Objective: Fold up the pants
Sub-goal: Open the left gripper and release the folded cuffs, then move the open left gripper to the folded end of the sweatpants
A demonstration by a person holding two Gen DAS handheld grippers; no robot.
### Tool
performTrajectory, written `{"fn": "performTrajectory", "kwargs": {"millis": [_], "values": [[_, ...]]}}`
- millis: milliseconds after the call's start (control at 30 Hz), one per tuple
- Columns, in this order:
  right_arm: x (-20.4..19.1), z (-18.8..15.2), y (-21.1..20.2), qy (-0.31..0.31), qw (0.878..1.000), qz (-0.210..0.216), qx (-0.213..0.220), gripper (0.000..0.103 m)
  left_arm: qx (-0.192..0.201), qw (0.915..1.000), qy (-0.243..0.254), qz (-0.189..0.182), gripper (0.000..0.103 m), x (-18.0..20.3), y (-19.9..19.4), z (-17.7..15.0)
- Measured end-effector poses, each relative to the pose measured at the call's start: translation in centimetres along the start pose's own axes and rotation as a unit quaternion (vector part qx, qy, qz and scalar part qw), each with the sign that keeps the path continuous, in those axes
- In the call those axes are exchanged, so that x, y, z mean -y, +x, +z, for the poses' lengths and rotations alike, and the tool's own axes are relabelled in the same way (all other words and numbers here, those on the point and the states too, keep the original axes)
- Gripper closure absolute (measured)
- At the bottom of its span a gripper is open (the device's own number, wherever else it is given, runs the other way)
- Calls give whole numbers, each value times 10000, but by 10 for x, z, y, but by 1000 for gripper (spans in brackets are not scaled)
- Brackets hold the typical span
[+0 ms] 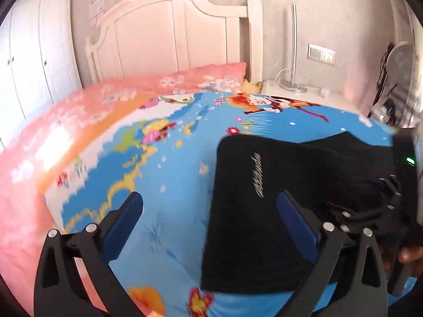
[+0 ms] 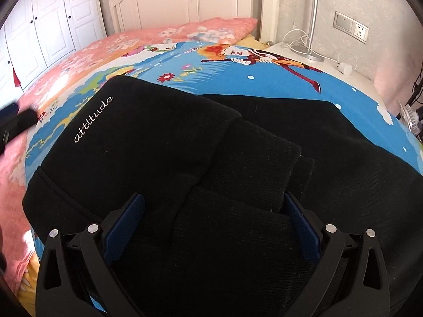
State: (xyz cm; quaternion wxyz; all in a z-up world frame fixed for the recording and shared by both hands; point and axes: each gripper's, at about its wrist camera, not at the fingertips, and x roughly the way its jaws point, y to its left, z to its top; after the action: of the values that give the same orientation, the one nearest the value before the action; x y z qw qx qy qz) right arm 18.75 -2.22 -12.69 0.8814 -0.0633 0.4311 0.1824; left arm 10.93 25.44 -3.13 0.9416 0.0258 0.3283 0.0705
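Note:
The black pants (image 2: 164, 145) lie folded in layers on the bed, white "attitude" lettering (image 2: 92, 120) on the top layer. My right gripper (image 2: 214, 206) hangs just above them, open, both blue pads (image 2: 127, 219) apart from the cloth. My left gripper (image 1: 210, 208) is open too: its left finger (image 1: 124, 219) is over the blue sheet, its right finger over the left edge of the pants (image 1: 264, 198). Neither holds anything. At the right edge of the left wrist view stands the other tool's black housing with a green light (image 1: 409, 161), and a hand (image 1: 408, 257) below it.
The bed has a blue cartoon sheet (image 2: 264, 89) and a pink quilt (image 1: 87, 105) along its left and far sides. Behind are a white headboard (image 1: 169, 31), a wardrobe (image 1: 34, 52), and a nightstand (image 2: 330, 64) with a lamp and cables. A fan (image 1: 399, 52) stands far right.

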Motion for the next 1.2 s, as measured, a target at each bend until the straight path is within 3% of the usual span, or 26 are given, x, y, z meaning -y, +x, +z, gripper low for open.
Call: {"fn": "performTrajectory", "kwargs": {"millis": [33,100,133,200,333,367,400,467,600,700,833,933,1033,1200], "values": [[0,-1,0,7,10000,3,37,5,12,10000,72,12,2,0,6,10],[-1,-3,0,-15,9999,-29,95,4,-4,9995,-100,-314,6,-1,13,30],[-2,-3,-1,-26,9999,-45,102,4,-174,9988,-128,-446,22,-1,24,41],[-3,-2,0,-18,9999,-41,108,4,-568,9966,0,-598,43,5,49,58],[-5,-3,2,-57,9999,-57,144,4,-1620,9794,18,-1209,40,11,123,66],[-5,-4,1,-53,9998,-54,160,4,-1775,9781,-7,-1087,37,9,139,62],[-5,-5,1,-52,9998,-46,169,4,-1902,9757,-104,-1085,25,6,150,58],[-5,-5,1,-43,9998,-35,178,4,-1996,9706,-429,-1278,23,-4,158,55],[-4,-5,1,-51,9998,-38,192,4,-1888,9718,-497,-1320,25,-6,151,52],[-4,-5,2,-45,9998,-30,200,4,-1116,9874,-417,-1043,57,-10,105,55],[-5,-5,1,-32,9997,-39,222,4,-518,9921,-572,-989,71,-21,42,37],[-6,-6,1,-23,9997,-47,231,4,-559,9917,-581,-1004,74,-22,17,7],[-7,-7,0,-24,9997,-66,248,4,-936,9906,-432,-895,73,-14,28,-27],[-12,-2,-15,-128,9992,-133,361,5,-816,9920,-514,-810,71,-12,36,-34]]}}
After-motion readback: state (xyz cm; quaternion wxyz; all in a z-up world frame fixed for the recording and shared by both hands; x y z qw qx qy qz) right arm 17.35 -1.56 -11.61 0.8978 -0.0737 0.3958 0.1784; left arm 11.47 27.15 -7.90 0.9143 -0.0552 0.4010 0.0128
